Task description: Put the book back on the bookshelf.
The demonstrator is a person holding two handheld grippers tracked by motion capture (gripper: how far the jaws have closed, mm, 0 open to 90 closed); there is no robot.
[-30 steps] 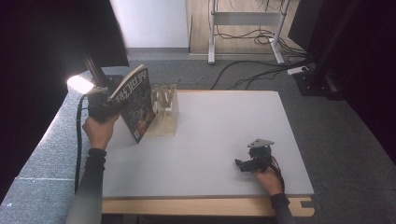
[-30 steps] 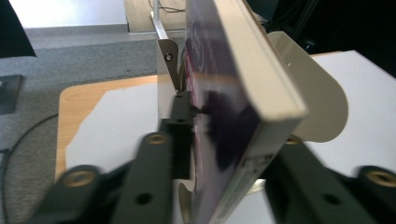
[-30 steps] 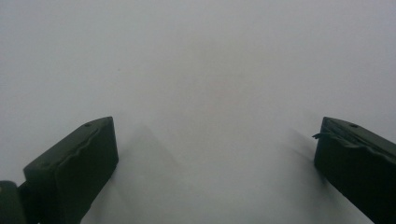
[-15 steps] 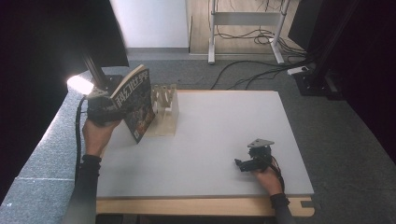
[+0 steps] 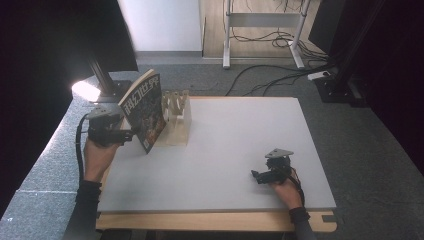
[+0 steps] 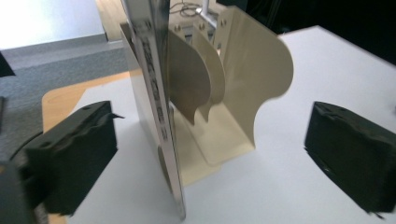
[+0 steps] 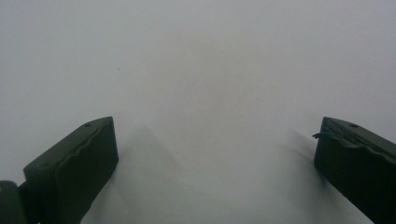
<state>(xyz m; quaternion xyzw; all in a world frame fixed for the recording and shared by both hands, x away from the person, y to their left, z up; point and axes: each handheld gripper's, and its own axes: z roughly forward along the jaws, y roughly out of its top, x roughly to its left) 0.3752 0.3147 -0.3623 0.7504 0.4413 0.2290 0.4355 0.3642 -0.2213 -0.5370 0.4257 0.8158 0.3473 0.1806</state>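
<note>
Your left tool [image 6: 210,154] has just been opening; its jaws stand wide, clear of the magazine [image 5: 145,111] between them, upright against the rack [image 5: 177,117]. Your right tool [image 5: 270,172] rests open and empty on the bench [image 5: 240,145].

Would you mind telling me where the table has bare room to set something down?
The white table top is bare from the rack rightward to the far edge, and along the near edge between the two hands, short of the right gripper. The far-left corner is crowded: magazine, rack and open left gripper.
</note>
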